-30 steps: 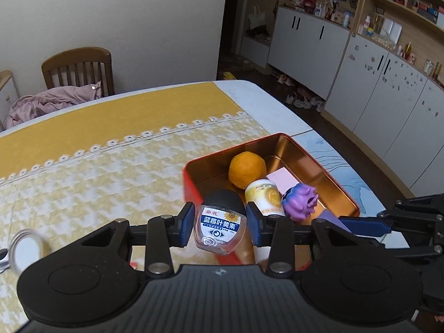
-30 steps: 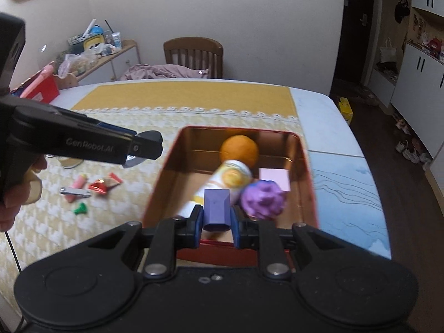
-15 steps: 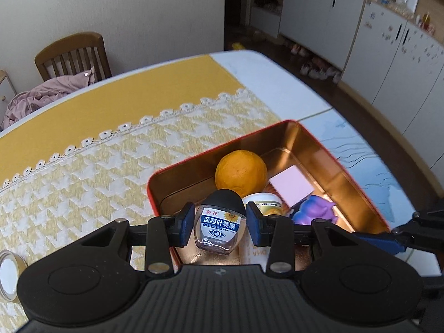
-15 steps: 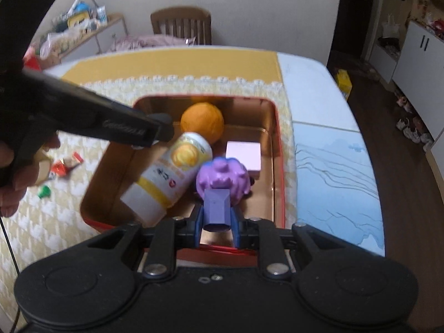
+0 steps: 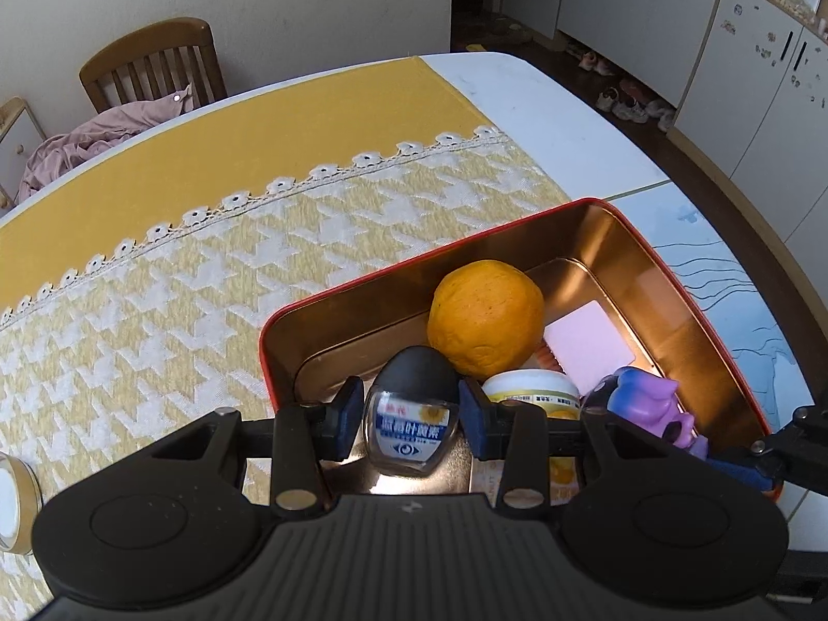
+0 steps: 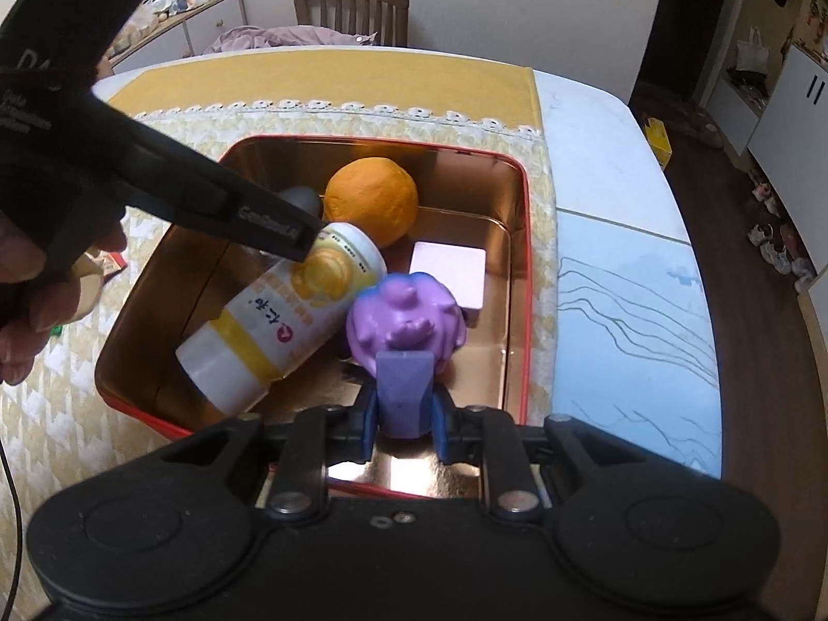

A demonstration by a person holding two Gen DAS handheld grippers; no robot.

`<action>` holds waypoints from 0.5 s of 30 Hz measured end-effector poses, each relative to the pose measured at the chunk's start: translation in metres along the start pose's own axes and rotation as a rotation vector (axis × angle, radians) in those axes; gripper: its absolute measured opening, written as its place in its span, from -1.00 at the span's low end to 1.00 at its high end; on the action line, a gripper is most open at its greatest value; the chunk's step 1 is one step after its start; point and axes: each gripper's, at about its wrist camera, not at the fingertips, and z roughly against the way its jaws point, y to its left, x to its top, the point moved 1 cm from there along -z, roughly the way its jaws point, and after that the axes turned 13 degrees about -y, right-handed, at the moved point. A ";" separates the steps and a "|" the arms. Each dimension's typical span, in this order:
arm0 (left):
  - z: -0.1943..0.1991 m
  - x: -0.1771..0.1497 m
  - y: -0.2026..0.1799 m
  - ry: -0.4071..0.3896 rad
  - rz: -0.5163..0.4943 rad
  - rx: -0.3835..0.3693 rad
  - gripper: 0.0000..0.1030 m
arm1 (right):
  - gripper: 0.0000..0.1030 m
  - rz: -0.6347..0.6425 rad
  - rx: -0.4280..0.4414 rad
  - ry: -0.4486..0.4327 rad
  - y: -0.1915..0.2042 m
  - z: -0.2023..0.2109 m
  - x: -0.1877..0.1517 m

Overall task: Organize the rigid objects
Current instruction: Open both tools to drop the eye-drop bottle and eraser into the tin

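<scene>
My left gripper is shut on a small clear bottle with a black cap and a blue and white label, held just inside the near left corner of the red tin. My right gripper is shut on a small purple block, low over the tin's near edge. In the tin lie an orange, a white and yellow bottle on its side, a pink square pad and a purple toy right in front of the block.
The tin sits on a yellow patterned cloth near the table's right edge. A wooden chair with pink clothes stands behind the table. White cupboards line the far right. A round tape roll lies at the left.
Both grippers have come forward and down over the tin, which now fills more of each view. Each still holds the same thing.
</scene>
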 end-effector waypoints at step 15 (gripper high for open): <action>0.003 0.001 -0.001 0.020 0.007 -0.002 -0.11 | -0.33 -0.019 0.015 -0.014 -0.004 0.012 -0.001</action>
